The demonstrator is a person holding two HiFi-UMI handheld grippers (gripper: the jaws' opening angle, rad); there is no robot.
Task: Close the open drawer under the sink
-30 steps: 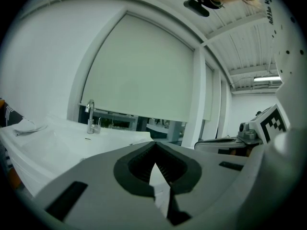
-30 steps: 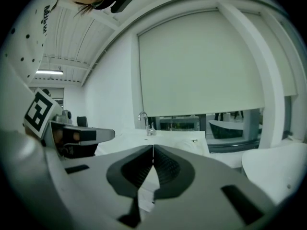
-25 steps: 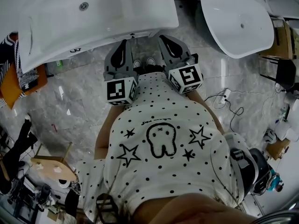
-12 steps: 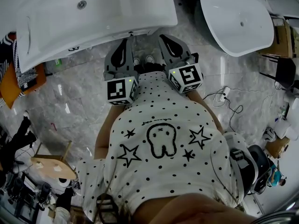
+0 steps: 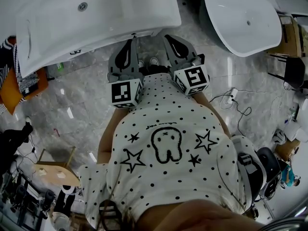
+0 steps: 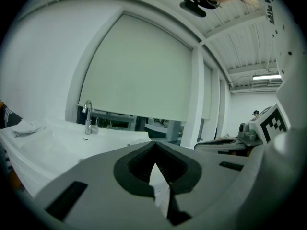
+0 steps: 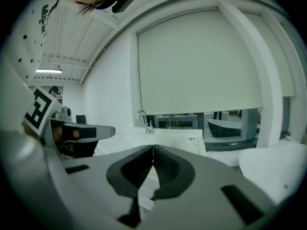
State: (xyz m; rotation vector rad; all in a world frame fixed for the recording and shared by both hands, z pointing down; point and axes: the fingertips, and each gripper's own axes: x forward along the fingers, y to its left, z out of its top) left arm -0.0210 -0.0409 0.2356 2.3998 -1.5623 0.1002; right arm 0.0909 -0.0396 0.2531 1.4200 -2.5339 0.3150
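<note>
The white sink counter (image 5: 96, 13) fills the upper left of the head view. Its underside and any drawer beneath it are hidden from here. My left gripper (image 5: 129, 44) and right gripper (image 5: 169, 40) are held side by side in front of my dotted shirt, tips just short of the counter's front edge. In the left gripper view the jaws (image 6: 154, 145) meet at the tip with nothing between them, and the sink (image 6: 57, 147) with its faucet (image 6: 88, 116) lies ahead. The right gripper (image 7: 153, 148) is likewise shut and empty, facing the faucet (image 7: 143, 120).
A white oval tub (image 5: 240, 18) stands at the upper right. On the marble floor a cable and power strip (image 5: 233, 97) lie to the right. At the lower left stands a wooden stool (image 5: 53, 170), and something orange (image 5: 9, 88) lies at the left. My shoes (image 5: 147, 62) show between the grippers.
Both grippers keep their place and stay shut. The head view drifts a little, and a dark shape at the left edge shifts.
</note>
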